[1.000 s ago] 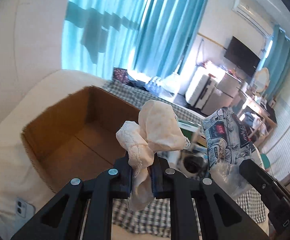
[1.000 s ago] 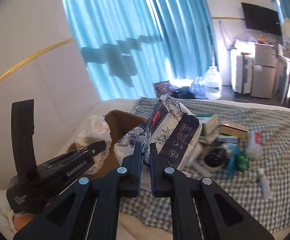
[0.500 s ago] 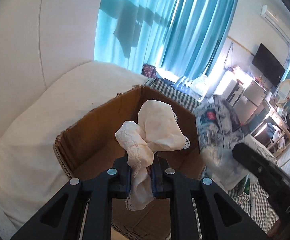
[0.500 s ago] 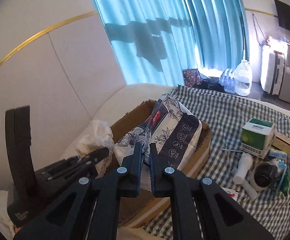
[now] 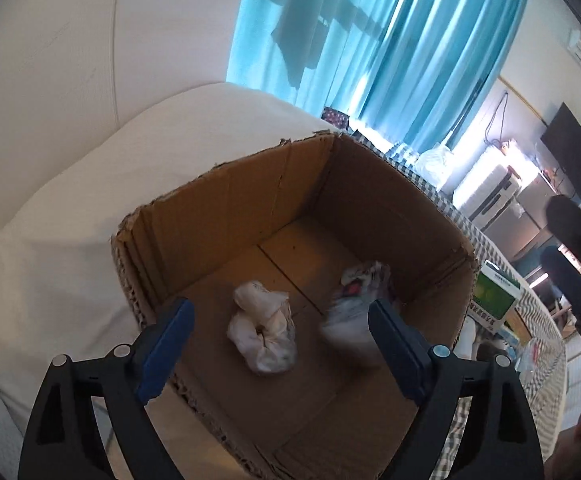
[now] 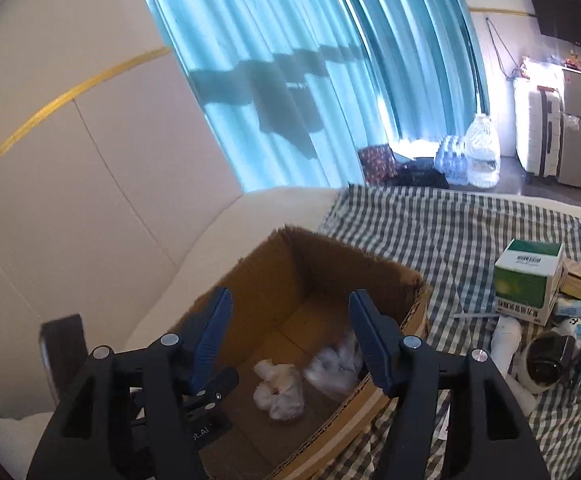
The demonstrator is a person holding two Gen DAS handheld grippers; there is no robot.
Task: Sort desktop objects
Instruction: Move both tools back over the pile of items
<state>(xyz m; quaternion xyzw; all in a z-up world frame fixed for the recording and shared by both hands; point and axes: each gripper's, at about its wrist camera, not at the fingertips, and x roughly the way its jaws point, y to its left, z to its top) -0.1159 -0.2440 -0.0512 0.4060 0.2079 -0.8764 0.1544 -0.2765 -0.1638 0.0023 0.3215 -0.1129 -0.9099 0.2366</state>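
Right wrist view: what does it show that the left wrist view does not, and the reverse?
Only the right wrist view shows the water jug, the white suitcase and the dark round container. Only the left wrist view shows the whole floor of the cardboard box. Both show the box, the cream lace cloth and the blurred tissue pack inside it, and the green carton.

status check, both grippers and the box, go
Left hand-held gripper open, empty, over the cardboard box. Right hand-held gripper open, empty, same. Lace cloth and tissue pack lie on the box floor. Nothing in the way.
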